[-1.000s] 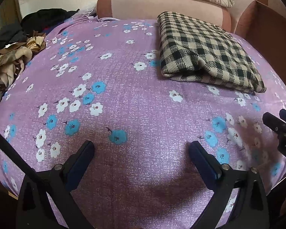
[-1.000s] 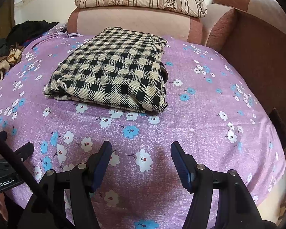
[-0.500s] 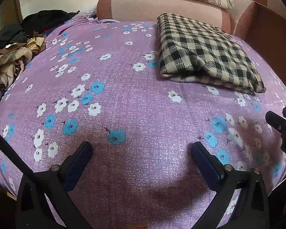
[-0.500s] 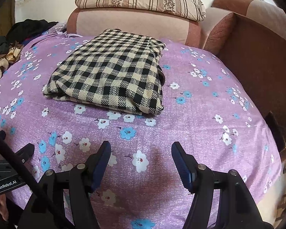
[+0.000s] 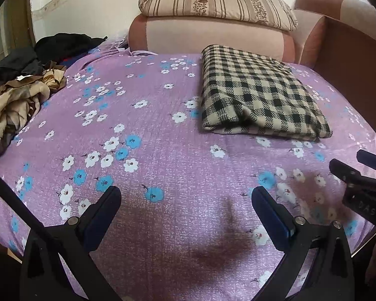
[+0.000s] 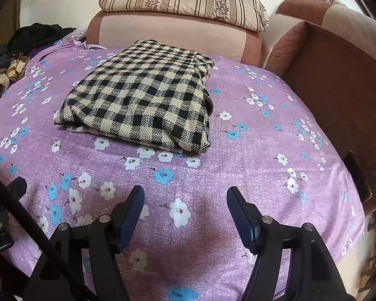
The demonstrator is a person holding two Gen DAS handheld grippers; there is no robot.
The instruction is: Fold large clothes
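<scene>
A black-and-cream checked garment (image 5: 258, 97) (image 6: 148, 97) lies folded into a flat rectangle on the purple flowered bedsheet (image 5: 163, 135) (image 6: 250, 145), toward the far side. My left gripper (image 5: 186, 193) hangs open over bare sheet, near and to the left of the garment, holding nothing. Just as open and with nothing between its jaws, my right gripper (image 6: 185, 193) hovers over the sheet in front of the garment's near edge. The right gripper's black fingers (image 5: 351, 175) show at the right edge of the left wrist view.
A heap of unfolded tan and black clothes (image 5: 20, 92) (image 6: 2, 72) lies at the bed's left side. A pink bolster (image 5: 213, 37) with a striped pillow (image 5: 218, 0) lines the far edge. A brown sofa arm (image 6: 338, 75) borders the right side.
In the left wrist view the camera has risen and tipped up, so more of the pillow and wall shows. The right wrist view has barely shifted. The garment has not moved.
</scene>
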